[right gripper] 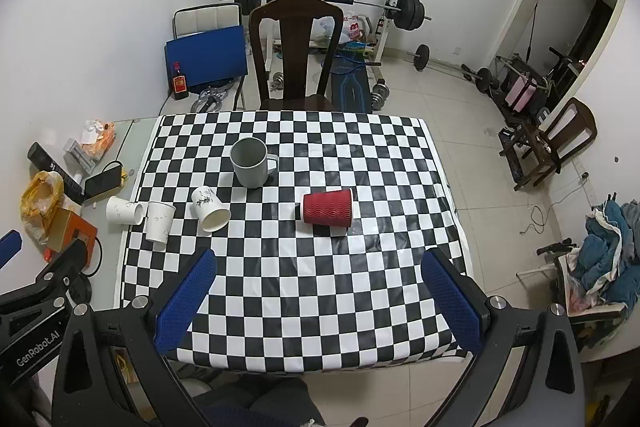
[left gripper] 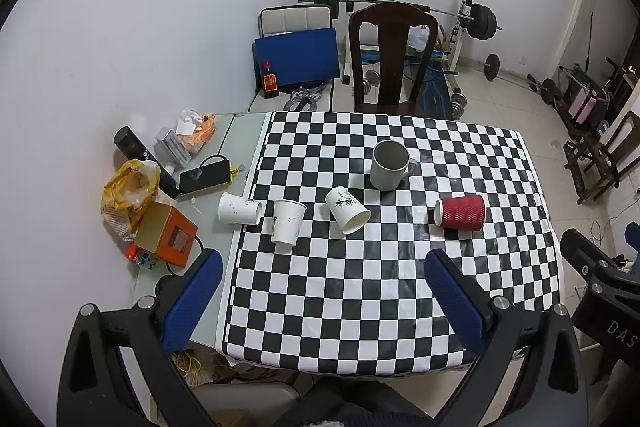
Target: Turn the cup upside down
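A grey mug (left gripper: 389, 166) (right gripper: 251, 163) stands upright, mouth up, on the checkered cloth. A red ribbed paper cup (left gripper: 461, 212) (right gripper: 328, 209) lies on its side to its right. Three white paper cups sit left of them: one lying tilted (left gripper: 347, 209) (right gripper: 209, 209), one standing upright (left gripper: 287, 221) (right gripper: 159, 221), one lying at the cloth's edge (left gripper: 240, 209) (right gripper: 124, 211). My left gripper (left gripper: 323, 263) and right gripper (right gripper: 319, 261) are both open and empty, held above the near part of the table, apart from all cups.
Clutter lies on the table's left strip: an orange box (left gripper: 166, 233), a yellow bag (left gripper: 128, 187), a phone (left gripper: 206, 175), a black bottle (left gripper: 144, 159). A dark wooden chair (left gripper: 392, 59) stands behind the table. Weights and a barbell rack (left gripper: 472, 15) stand beyond.
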A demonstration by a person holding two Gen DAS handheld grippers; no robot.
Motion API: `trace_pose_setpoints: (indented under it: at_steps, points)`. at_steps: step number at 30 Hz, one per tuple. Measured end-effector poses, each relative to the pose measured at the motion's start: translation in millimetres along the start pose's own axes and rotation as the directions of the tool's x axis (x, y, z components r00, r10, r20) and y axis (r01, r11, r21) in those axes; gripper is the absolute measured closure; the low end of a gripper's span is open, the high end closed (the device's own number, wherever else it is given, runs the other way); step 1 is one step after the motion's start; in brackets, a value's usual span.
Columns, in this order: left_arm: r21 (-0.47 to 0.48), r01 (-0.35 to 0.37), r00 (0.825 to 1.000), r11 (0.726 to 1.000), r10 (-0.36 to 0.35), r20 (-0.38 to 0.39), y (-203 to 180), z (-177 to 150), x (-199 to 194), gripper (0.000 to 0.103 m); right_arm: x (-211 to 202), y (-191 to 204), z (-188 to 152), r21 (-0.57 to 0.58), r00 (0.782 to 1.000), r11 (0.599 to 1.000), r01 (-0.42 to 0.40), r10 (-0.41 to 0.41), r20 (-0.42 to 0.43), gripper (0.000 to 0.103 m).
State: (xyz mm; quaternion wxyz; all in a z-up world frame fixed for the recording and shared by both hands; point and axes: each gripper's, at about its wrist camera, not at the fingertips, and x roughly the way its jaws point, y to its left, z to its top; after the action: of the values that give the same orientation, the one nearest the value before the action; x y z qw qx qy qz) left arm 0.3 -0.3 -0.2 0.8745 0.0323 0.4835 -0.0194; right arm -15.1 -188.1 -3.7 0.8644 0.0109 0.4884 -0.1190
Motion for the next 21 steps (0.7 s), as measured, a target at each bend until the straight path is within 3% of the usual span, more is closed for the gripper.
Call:
trace_pose_setpoints:
  at_steps: [21]
  points:
    - [0.002, 0.000, 1.000, 1.000, 0.000, 0.001, -0.1, -0.2, 0.0, 0.000, -2.7, -2.3, -1.2, -0.003, 1.000, 1.000, 0.001, -0.001, -0.001, 0.000]
